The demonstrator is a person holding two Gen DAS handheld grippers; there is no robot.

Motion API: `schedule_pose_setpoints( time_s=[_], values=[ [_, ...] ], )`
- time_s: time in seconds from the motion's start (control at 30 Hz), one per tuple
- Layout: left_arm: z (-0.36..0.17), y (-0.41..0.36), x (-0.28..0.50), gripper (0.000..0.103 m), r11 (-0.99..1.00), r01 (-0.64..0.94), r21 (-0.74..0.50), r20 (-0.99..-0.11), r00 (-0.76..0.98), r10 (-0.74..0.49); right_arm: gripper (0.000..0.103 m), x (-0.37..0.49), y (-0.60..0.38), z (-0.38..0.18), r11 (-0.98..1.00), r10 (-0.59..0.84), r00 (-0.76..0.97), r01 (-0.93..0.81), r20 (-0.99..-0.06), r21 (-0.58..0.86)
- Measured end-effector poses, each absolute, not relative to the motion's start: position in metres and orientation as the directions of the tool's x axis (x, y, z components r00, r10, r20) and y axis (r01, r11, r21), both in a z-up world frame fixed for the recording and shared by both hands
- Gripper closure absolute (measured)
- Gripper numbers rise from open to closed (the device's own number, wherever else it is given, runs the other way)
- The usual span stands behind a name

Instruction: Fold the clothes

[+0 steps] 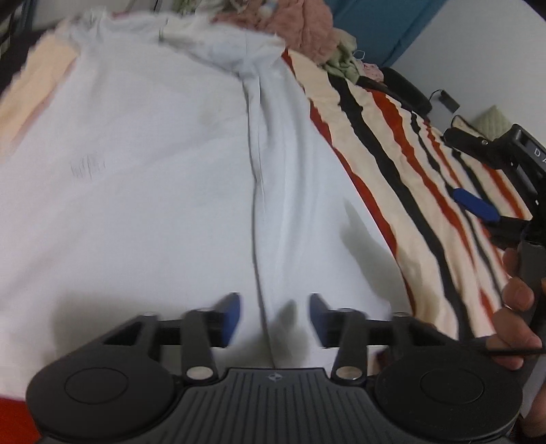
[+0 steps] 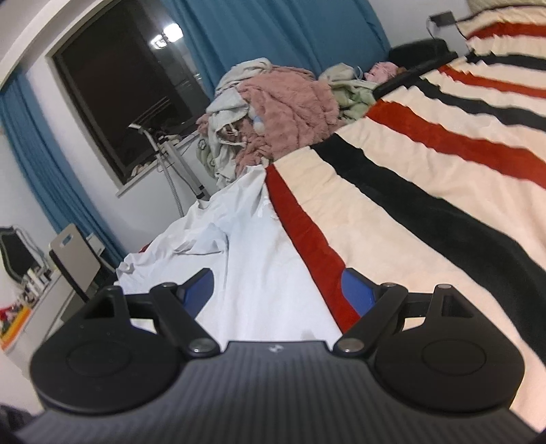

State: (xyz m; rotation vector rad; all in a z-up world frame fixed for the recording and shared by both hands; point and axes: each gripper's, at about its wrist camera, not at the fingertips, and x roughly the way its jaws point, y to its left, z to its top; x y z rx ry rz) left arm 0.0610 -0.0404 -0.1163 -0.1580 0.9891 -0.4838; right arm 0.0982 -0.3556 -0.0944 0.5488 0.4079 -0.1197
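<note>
White cotton, a shirt (image 1: 153,205), lay flat on the striped bed blanket (image 1: 392,170), its folded edge running from 6 toward 12 o'clock. The left hand-held gripper (image 1: 274,317) hung directly above this edge, half open and empty; the right hand-held gripper (image 2: 276,290), wide open, waited at 3 o'clock.

From my left wrist camera, the white cotton garment (image 1: 153,205) lies on the striped fleece blanket (image 1: 392,143); the pink fluffy clothes heap (image 1: 300,24) sits beyond at one o'clock.
</note>
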Motion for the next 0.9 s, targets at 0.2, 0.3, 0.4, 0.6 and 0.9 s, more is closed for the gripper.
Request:
schedule_pose_setpoints(
  time_s=[0.2, 0.3, 0.4, 0.6, 0.9],
  values=[
    [-0.062, -0.039, 0.07, 0.025, 0.906, 0.352, -0.235, -0.672, 0.615, -0.413, 0.019, 0.096, -0.339, -0.087, 0.905, -0.03, 0.928, 0.183, -0.372, 0.385],
    [-0.042, -0.037, 0.068, 0.024, 0.914, 0.357, -0.194, -0.611, 0.685, -0.397, 0.019, 0.095, -0.331, -0.084, 0.926, -0.033, 0.937, 0.159, -0.347, 0.342],
    [-0.037, -0.039, 0.063, 0.021, 0.919, 0.363, -0.157, -0.57, 0.726, -0.384, 0.019, 0.094, -0.323, -0.081, 0.941, -0.029, 0.945, 0.135, -0.325, 0.309],
    [-0.049, -0.034, 0.057, 0.014, 0.913, 0.382, -0.146, -0.541, 0.742, -0.397, 0.019, 0.097, -0.306, -0.08, 0.957, -0.04, 0.948, 0.127, -0.316, 0.26],
    [-0.06, -0.017, 0.049, 0.003, 0.926, 0.349, -0.141, -0.511, 0.776, -0.37, 0.02, 0.1, -0.282, -0.083, 0.971, -0.032, 0.941, 0.108, -0.336, 0.211]
  ],
)
